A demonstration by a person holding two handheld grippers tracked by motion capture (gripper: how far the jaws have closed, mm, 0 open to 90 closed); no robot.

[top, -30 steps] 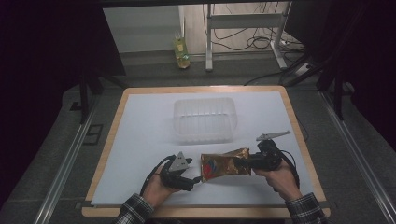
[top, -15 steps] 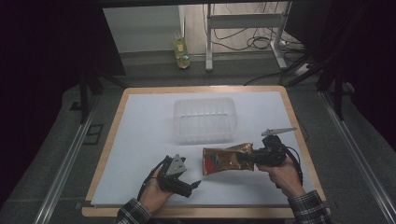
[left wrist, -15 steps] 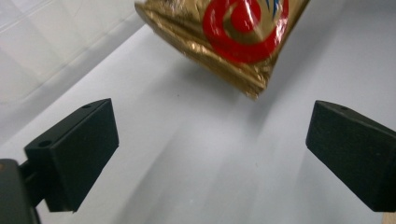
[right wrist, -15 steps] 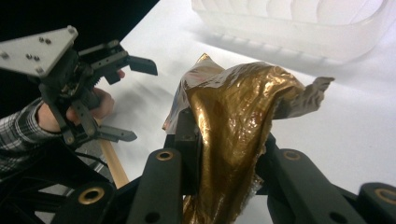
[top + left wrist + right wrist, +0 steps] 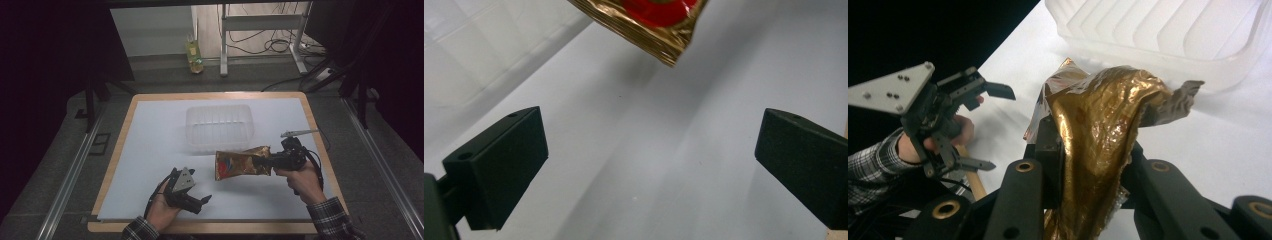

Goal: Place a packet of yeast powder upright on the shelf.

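A crinkled gold foil pouch (image 5: 240, 162) with a red print hangs above the white table sheet, gripped at its right end by my right gripper (image 5: 266, 161), which is shut on it. In the right gripper view the pouch (image 5: 1098, 135) bulges up between the jaws. My left gripper (image 5: 204, 202) rests low at the table's front left, open, with nothing between its fingers. In the left gripper view its two black pads (image 5: 499, 165) stand wide apart, and a corner of the pouch (image 5: 644, 25) hangs at the top.
A clear ribbed plastic tub (image 5: 219, 126) stands at the table's middle, just behind the pouch. The white sheet (image 5: 150, 145) covers the wood-edged table. A bottle (image 5: 194, 52) and cables lie on the floor beyond the far edge.
My right gripper has lifted the pouch off the sheet and carried it slightly right. My left gripper has let go of the pouch's left end, opened, and drawn back toward the front edge.
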